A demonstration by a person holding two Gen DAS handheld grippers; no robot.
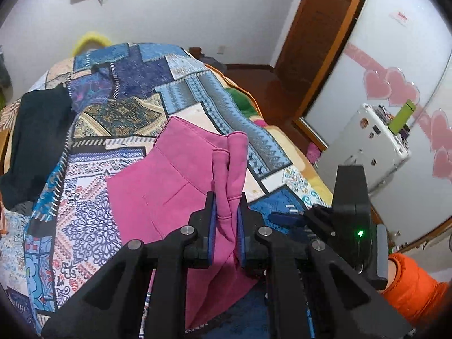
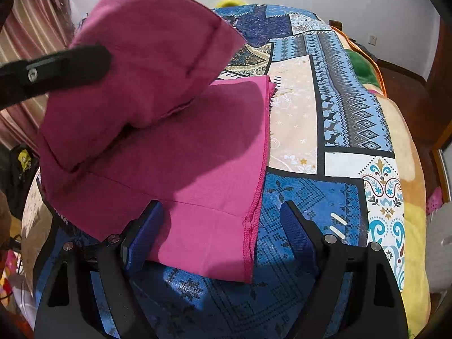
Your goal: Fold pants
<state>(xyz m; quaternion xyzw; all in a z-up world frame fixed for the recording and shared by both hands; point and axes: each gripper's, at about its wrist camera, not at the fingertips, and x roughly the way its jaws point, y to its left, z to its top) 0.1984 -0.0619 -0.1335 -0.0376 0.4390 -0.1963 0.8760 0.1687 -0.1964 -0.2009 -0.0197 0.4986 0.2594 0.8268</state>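
Observation:
Pink pants (image 1: 158,180) lie on a bed covered by a blue patchwork quilt (image 1: 127,84). My left gripper (image 1: 227,197) is shut on a bunched fold of the pants and holds it above the rest. In the right wrist view the lifted part of the pants (image 2: 147,56) hangs over the flat part (image 2: 209,186), with the left gripper (image 2: 56,67) at its left side. My right gripper (image 2: 223,212) is open, its jaws either side of the pants' near hem, low over the quilt (image 2: 310,192).
A dark garment (image 1: 36,141) lies on the bed's left side. A wooden door (image 1: 319,28) and a white wardrobe with pink hearts (image 1: 395,90) stand to the right. The bed's right edge has a yellow blanket (image 2: 412,197).

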